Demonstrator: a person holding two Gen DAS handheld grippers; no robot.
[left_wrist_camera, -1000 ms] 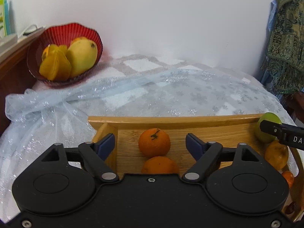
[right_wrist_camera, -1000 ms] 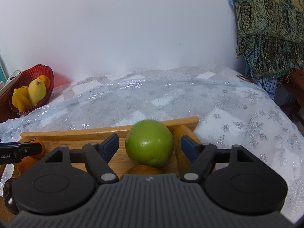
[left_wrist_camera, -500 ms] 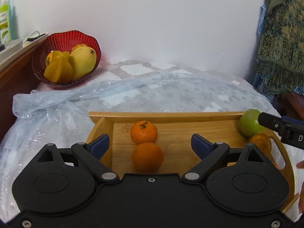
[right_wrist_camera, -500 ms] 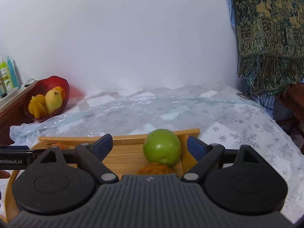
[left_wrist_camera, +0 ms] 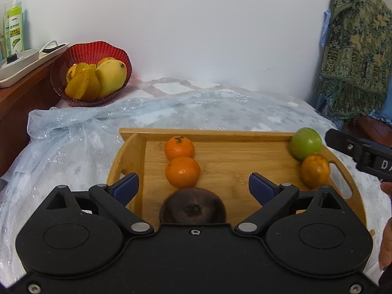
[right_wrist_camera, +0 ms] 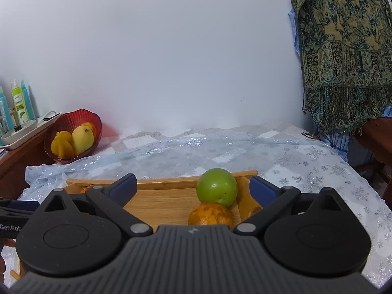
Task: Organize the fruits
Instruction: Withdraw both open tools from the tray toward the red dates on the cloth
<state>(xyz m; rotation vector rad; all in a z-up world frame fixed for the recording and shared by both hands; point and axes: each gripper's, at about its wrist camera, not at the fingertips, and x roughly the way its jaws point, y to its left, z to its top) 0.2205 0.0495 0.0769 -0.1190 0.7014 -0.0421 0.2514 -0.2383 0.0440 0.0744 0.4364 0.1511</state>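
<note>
Left gripper [left_wrist_camera: 193, 187] spread wide above the near end of a wooden tray [left_wrist_camera: 245, 133], blue pads [left_wrist_camera: 125, 187] parted and widening further, pressing on nothing. Directly between and just below the pads, a dark brown round fruit [left_wrist_camera: 193, 208], half hidden by the gripper body, resting on the tray floor. Just beyond it, two mandarins in a line running away from the camera: the near mandarin [left_wrist_camera: 182, 171] touching the far mandarin [left_wrist_camera: 179, 147], the far one close to the tray's back wall.

Right gripper [right_wrist_camera: 192, 187] likewise released and still spreading, gripping nothing. Ahead of it, toward the right pad, a green apple [right_wrist_camera: 216, 188] in the tray's far right corner, sitting against the back wall [right_wrist_camera: 161, 186]. Touching the apple on the near side, a mottled orange [right_wrist_camera: 210, 214], its lower part cut off by the gripper body. In the left wrist view, the same pair at the tray's right end: apple [left_wrist_camera: 306, 142] behind, orange [left_wrist_camera: 315, 170] in front, beside the cut-out handle [left_wrist_camera: 341, 176]. Right gripper's black finger [left_wrist_camera: 352, 147] visible at the right edge of that view, just beside the apple but apart from it.

Tray set on a pale blue, glittery snowflake cloth [left_wrist_camera: 196, 107]. Well apart, at the far left by the white wall, a red ribbed bowl [left_wrist_camera: 90, 51] holding a yellow mango [left_wrist_camera: 111, 77], a starfruit [left_wrist_camera: 83, 84] and other yellow-orange fruit. Beside the bowl, a brown wooden ledge [left_wrist_camera: 22, 93] with a white tray and a green bottle [left_wrist_camera: 15, 31]. At the right, a patterned fringed shawl [right_wrist_camera: 343, 56] hanging down.
</note>
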